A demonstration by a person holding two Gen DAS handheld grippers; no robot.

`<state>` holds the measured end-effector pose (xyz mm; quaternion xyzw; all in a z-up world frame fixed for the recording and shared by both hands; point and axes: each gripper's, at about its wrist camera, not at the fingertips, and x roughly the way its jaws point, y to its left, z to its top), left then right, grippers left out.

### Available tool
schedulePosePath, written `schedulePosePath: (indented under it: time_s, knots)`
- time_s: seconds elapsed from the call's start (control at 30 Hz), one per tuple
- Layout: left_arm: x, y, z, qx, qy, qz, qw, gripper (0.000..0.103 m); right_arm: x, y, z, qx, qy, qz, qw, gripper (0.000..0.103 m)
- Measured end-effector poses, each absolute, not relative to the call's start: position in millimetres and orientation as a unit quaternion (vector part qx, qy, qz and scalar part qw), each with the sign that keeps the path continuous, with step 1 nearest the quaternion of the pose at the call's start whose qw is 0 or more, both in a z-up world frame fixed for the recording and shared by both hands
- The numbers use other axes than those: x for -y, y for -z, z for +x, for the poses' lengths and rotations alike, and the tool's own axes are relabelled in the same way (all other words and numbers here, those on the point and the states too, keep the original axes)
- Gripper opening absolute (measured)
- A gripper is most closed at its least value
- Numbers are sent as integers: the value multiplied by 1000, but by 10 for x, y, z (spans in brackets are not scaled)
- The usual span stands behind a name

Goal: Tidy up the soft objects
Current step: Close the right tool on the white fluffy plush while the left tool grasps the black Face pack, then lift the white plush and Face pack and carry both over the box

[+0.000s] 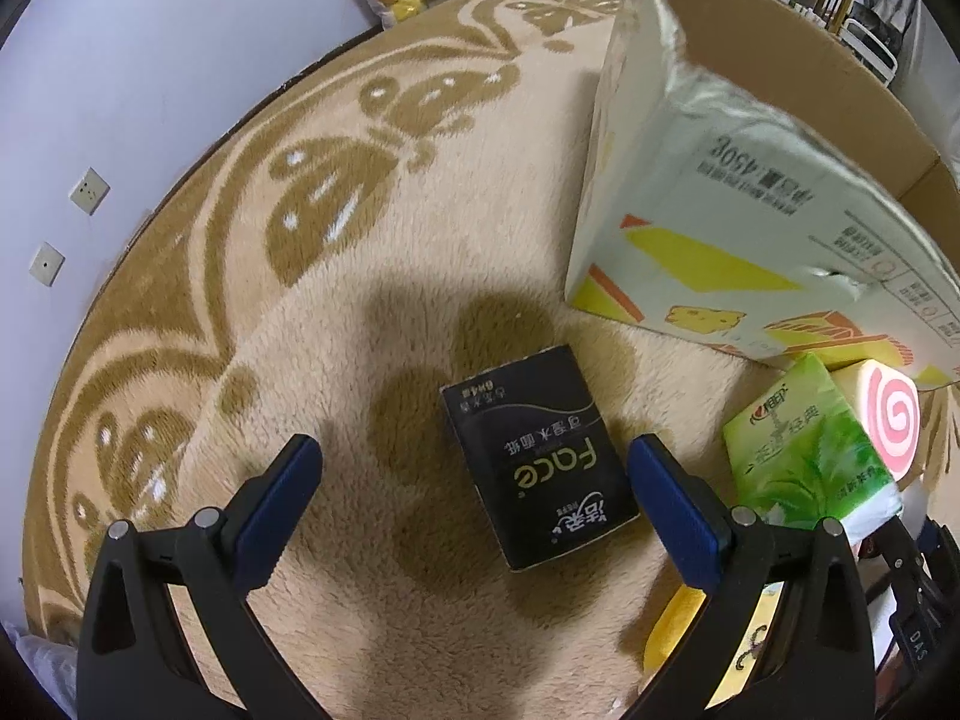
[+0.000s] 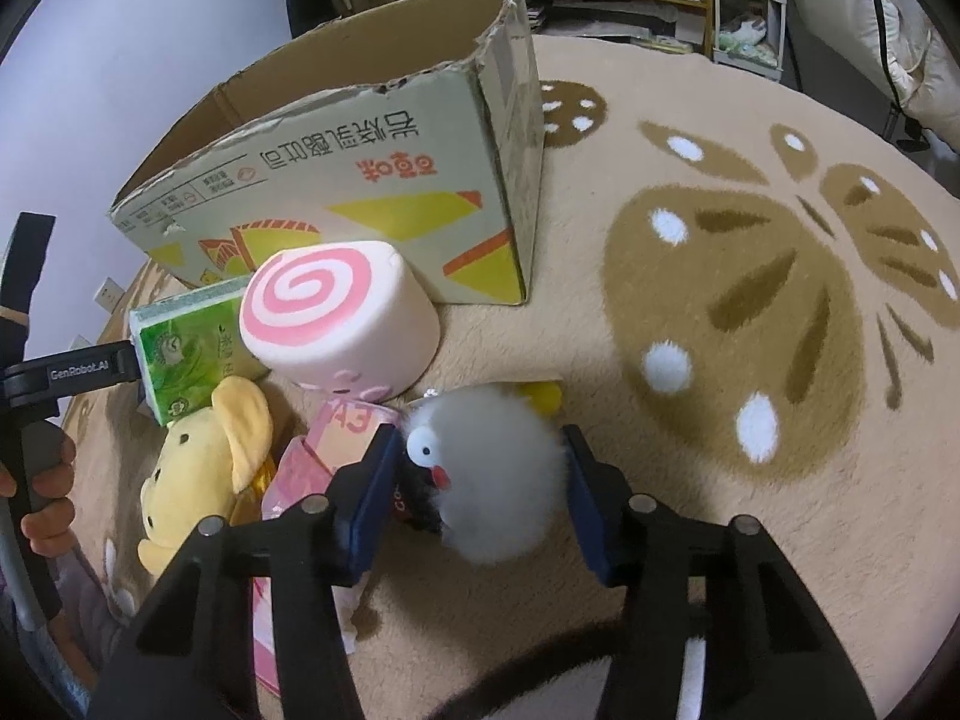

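Note:
In the left wrist view a black tissue pack (image 1: 537,456) lies flat on the beige butterfly blanket (image 1: 336,312). My left gripper (image 1: 474,450) hovers over it, open, one blue pad on each side and neither touching. In the right wrist view my right gripper (image 2: 480,444) has both pads against a fluffy grey-white ball toy (image 2: 492,468) with one eye and a red beak. To the toy's left lie a pink swirl cushion (image 2: 336,312), a green tissue pack (image 2: 186,348), a yellow plush (image 2: 204,468) and a pink packet (image 2: 318,456).
An open cardboard box (image 2: 360,180) stands behind the pile, its torn rim up; it shows at the right (image 1: 720,210) in the left wrist view. A person's hand (image 2: 42,480) grips the left tool's handle. Shelves and clutter line the far edge.

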<state>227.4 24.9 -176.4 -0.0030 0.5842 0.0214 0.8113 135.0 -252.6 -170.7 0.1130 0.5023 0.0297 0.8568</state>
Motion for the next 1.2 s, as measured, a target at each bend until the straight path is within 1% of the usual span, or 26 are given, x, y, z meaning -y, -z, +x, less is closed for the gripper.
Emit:
schedulePosePath:
  time_s: [0.07,0.17,0.23,0.27,0.3,0.37,0.4,0.43,0.5,0.6,0.67,0.73,1.2]
  knots:
    - [-247,1796,2277,-590,-24,-2,807,101,2534,1706,1336,-501,-27,113,858,54]
    - [-245,1815,2315,-590,-25,0,807,101,2546,1708,1333,-499,-25,115,859,50]
    - [-236,1812,2318,-588,-26,3,808,99,2543,1705,1334,-498,-27,116,859,42]
    - [-229,1812,2312,-587,-26,5,809,97,2540,1700,1332,-496,-29,116,860,41]
    - [-218,1808,2311,-585,-24,9,810,92,2538,1694,1335,-496,-29,115,860,40]
    - [-200,1805,2293,-585,-28,17,810,89,2519,1688,1329,-495,-31,109,861,39]
    - [-204,1806,2288,-584,-31,18,811,84,2510,1683,1323,-494,-31,107,862,39]
    - [-214,1810,2284,-583,-32,16,811,77,2504,1676,1320,-492,-32,107,863,38]
    - [-223,1828,2270,-587,-32,15,809,68,2504,1665,1317,-490,-35,111,864,38]
    - [-226,1835,2261,-585,-36,21,810,65,2506,1650,1305,-485,-37,118,866,38]
    - [-235,1821,2264,-587,-39,20,808,59,2514,1649,1302,-485,-38,122,865,38]
    - [-246,1801,2249,-585,-40,17,810,46,2514,1653,1299,-486,-39,124,864,38]
    - [-375,1572,2127,-553,-54,-6,831,45,2542,1592,1207,-473,-30,120,873,37]
